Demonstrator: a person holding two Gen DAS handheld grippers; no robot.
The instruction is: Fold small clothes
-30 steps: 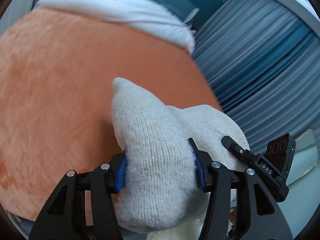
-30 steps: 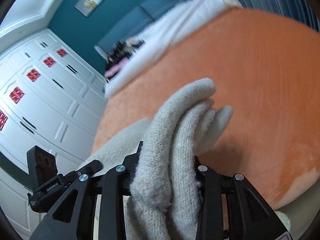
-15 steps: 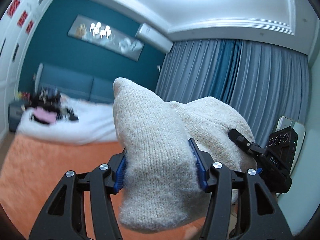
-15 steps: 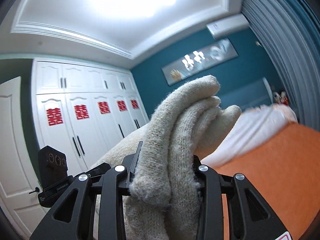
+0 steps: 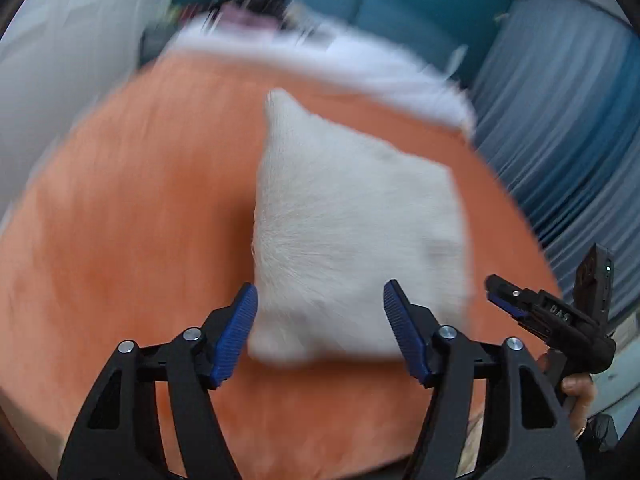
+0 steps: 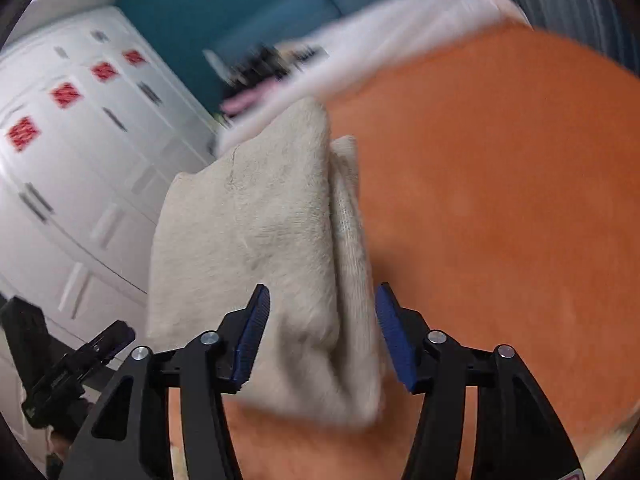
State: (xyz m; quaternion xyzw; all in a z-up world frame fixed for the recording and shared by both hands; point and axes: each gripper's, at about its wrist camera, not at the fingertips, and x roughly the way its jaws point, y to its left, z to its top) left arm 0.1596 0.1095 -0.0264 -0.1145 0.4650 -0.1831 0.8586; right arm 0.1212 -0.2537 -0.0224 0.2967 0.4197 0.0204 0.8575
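A: Left side first. What changed?

B: The left gripper (image 5: 320, 336) was clamped on the cream knit garment (image 5: 352, 240) a second ago, and half a second ago it was swung up toward the ceiling. Now its blue pads stand apart, released, with the garment between them but free, toward 12 o'clock.

A: Where is the garment?

B: On or just above the orange blanket (image 5: 132, 220). The blur hides whether it has landed. It reads as a folded rectangle, so I judge the flip-over fold done.

A: And the right?

B: The right gripper (image 6: 320, 332) has let go too, its pads (image 6: 394, 340) wide of the folded edges, layers stacked toward 12 o'clock. Both grippers tilt down at the bed, side by side. The right one shows at 3 o'clock in the left view.

A: Next?

B: Probably smoothing, or another piece.
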